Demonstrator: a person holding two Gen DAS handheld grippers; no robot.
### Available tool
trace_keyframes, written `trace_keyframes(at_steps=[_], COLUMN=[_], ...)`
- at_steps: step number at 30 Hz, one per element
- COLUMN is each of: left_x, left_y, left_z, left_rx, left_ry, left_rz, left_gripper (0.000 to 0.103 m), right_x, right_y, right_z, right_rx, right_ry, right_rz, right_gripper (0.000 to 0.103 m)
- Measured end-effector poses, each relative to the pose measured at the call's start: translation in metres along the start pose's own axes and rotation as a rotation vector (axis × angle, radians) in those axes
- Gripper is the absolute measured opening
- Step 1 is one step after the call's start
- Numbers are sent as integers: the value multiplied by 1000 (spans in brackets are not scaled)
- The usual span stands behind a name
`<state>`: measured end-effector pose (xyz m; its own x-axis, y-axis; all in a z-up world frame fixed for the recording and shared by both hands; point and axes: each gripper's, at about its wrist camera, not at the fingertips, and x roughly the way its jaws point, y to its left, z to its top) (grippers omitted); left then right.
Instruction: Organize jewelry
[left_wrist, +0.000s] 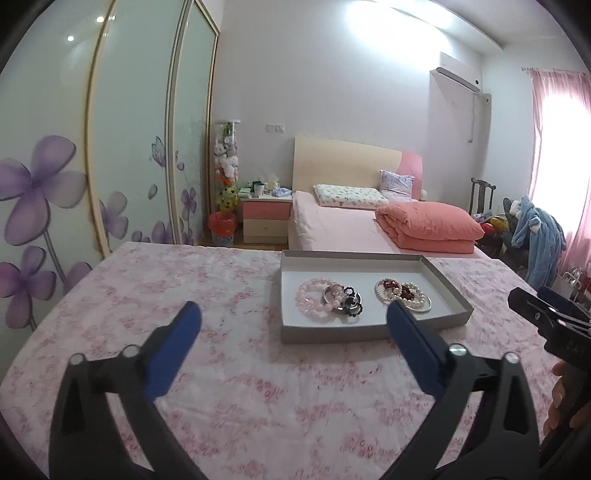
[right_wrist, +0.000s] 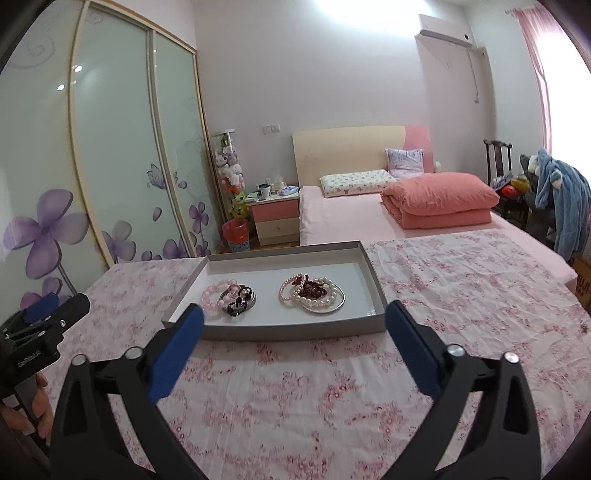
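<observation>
A shallow grey box (left_wrist: 373, 328) (right_wrist: 288, 329) lies on a table with a pink floral cloth (left_wrist: 229, 373) (right_wrist: 332, 398). Inside it are two heaps of jewelry. The left heap (left_wrist: 325, 300) (right_wrist: 228, 298) has pink bead bracelets, a metal ring and dark beads. The right heap (left_wrist: 402, 293) (right_wrist: 312, 293) has pearl strands, dark red beads and a silver bangle. My left gripper (left_wrist: 293, 314) is open and empty, just short of the box's near wall. My right gripper (right_wrist: 294, 315) is open and empty at the box's near wall. Each gripper shows at the edge of the other's view.
Behind the table stands a bed (left_wrist: 340, 225) (right_wrist: 351, 218) with a folded salmon quilt (right_wrist: 439, 201). A sliding wardrobe with purple flowers (left_wrist: 55, 177) fills the left. A nightstand (right_wrist: 277, 218) and a red bin (right_wrist: 235, 233) stand at the back. A chair with blue clothing (right_wrist: 561, 199) is at the right.
</observation>
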<state>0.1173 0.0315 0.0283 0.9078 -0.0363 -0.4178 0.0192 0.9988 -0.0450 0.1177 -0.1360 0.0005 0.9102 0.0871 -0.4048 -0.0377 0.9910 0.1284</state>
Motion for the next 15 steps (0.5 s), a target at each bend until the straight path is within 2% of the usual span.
trace_keyframes(at_steps=[5, 15], left_x=[-15, -28], left_y=[-6, -13], left_z=[-11, -27], left_rx=[22, 21], left_ry=[-11, -30], left_rz=[16, 4], left_gripper=[99, 99], right_x=[-13, -29], right_y=[11, 11], right_z=[-11, -23], right_rx=[-68, -53], right_ry=[-23, -49], right_rz=[-19, 14], right_gripper=[101, 101])
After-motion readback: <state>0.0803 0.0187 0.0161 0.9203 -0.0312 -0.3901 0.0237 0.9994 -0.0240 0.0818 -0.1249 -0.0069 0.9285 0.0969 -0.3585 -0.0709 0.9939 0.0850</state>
